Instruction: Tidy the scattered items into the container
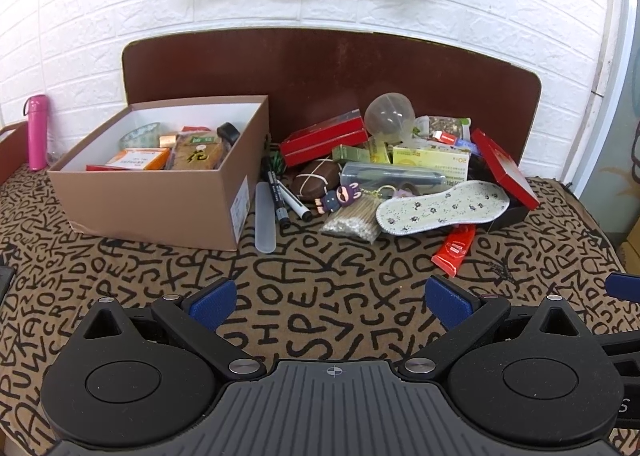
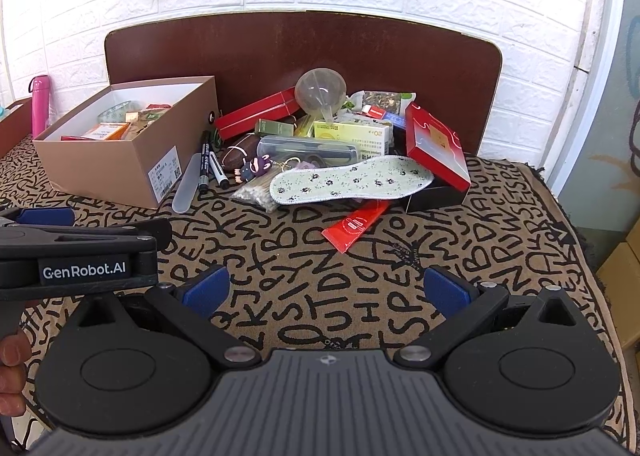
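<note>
Both claws — left claw (image 1: pixel 330 302) and right claw (image 2: pixel 324 292) — hang spread and empty above the bench (image 1: pixel 320 276), presumably poised to choose. The scattered items (image 1: pixel 400 172) lie heaped at one o'clock; the cardboard box (image 1: pixel 160 192), partly filled, stands at eleven o'clock, just beside them.

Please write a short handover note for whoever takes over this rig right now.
Left gripper: open, empty, hovering over the patterned cloth.
Right gripper: open, empty, beside the left one.
Cardboard box sits at left, already holding several packets and a small bowl.
Left to do: the pile right of the box. Nearest are the red sachet, the floral insole, the bag of cotton swabs, the frosted tube and two markers by the box. Behind lie red boxes, a clear case, a funnel and a keychain toy.
</note>
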Demonstrator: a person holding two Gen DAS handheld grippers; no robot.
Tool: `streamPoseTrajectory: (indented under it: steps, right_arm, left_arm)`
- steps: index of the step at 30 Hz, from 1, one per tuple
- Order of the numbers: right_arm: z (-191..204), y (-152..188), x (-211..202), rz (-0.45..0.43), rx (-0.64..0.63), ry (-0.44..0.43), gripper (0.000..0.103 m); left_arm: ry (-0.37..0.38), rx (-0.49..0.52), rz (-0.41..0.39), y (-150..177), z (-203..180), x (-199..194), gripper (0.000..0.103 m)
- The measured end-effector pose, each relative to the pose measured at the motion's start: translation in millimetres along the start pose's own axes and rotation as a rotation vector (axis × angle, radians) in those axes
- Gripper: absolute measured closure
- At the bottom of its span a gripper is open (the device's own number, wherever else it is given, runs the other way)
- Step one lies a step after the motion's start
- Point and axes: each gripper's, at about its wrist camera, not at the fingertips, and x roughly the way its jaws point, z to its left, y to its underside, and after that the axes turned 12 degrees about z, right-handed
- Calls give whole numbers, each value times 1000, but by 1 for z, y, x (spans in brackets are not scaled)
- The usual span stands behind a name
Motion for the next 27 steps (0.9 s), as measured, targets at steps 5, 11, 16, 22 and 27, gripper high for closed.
streamPoseTrajectory:
  steps: [5, 11, 16, 22, 27]
  right_arm:
    - [2, -3, 5, 11, -3, -2, 0]
    - [1, -7, 13, 26, -5, -6, 0]
    - [2, -12, 22, 44, -8, -10, 0]
    - [0, -21, 36, 63, -5, -16, 0]
    - [0, -29, 52, 90, -6, -22, 0]
  left_arm:
    - [0, -5, 10, -3, 1, 5, 0]
    - [0, -9, 24, -7, 3, 13, 0]
    - [-6, -9, 41, -12, 4, 22, 0]
    - [-4, -6, 60, -21, 6, 36, 0]
    - [-10, -10, 89, -29, 8, 53, 0]
